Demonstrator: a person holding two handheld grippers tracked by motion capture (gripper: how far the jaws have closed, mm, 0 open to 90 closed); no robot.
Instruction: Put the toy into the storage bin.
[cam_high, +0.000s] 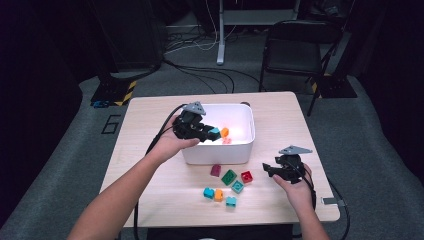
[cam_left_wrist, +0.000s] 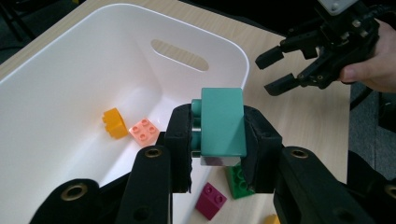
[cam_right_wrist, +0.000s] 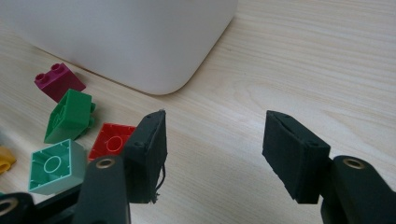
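- Overhead, in the high view, the left gripper (cam_high: 214, 134) hangs over the bin (cam_high: 248, 142), at about nine o'clock of its opening, jaws clamped on a teal brick (cam_high: 214, 133). An orange brick (cam_high: 225, 132) and a pink brick (cam_high: 227, 141) already lie inside. Judged from here, letting go this close to the near wall could bounce the brick off the rim and onto the table (cam_high: 150, 150).
- Seen from the left gripper view, the teal brick (cam_left_wrist: 223, 122) sits between the pads, studs turned toward nine o'clock, one pad on the studs. That uneven hold could let it twist or cling to a pad on release. It hangs above the bin's (cam_left_wrist: 70, 70) front corner, with the table showing below it at six o'clock, so a drop now may miss.
- From the right gripper view, the right gripper (cam_right_wrist: 212, 156) has its jaws apart over bare wood, holding nothing. A red brick (cam_right_wrist: 112, 140) lies at nine o'clock, just beside the left pad; closing here would likely nudge it rather than grasp it.
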